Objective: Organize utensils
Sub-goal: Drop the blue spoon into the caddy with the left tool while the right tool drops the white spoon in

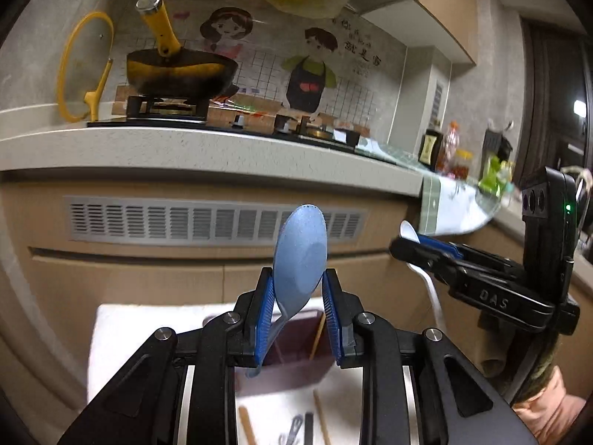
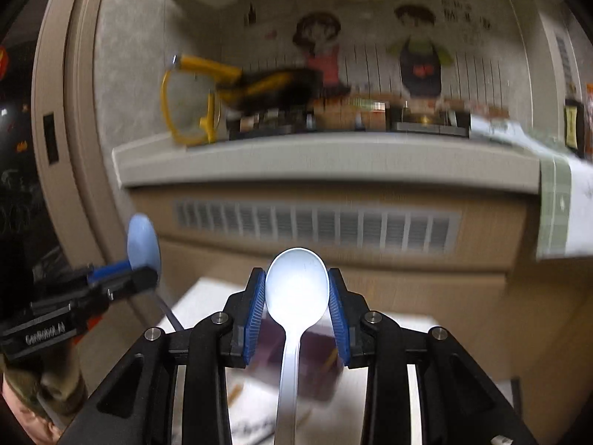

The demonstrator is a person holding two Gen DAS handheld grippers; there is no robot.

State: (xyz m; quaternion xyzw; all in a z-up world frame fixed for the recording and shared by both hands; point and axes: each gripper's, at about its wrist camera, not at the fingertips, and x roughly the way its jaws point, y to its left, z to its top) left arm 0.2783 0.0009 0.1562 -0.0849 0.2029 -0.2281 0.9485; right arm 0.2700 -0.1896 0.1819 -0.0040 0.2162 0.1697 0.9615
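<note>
The left gripper (image 1: pixel 298 289) holds a blue spoon (image 1: pixel 300 256) bowl-up, its jaws pinched on the bowl's edges, while the right gripper (image 2: pixel 296 296) has its jaws clamped on the bowl of a white spoon (image 2: pixel 296 289), whose handle hangs down between the arms. Both are raised in front of the cabinet, above a white worktop (image 1: pixel 148 322) where a maroon bin (image 1: pixel 296 367) stands near the far edge with a wooden stick (image 1: pixel 318 335) in it. On the worktop's near part lie chopsticks (image 1: pixel 321 415) and dark utensils (image 1: pixel 296 430).
</note>
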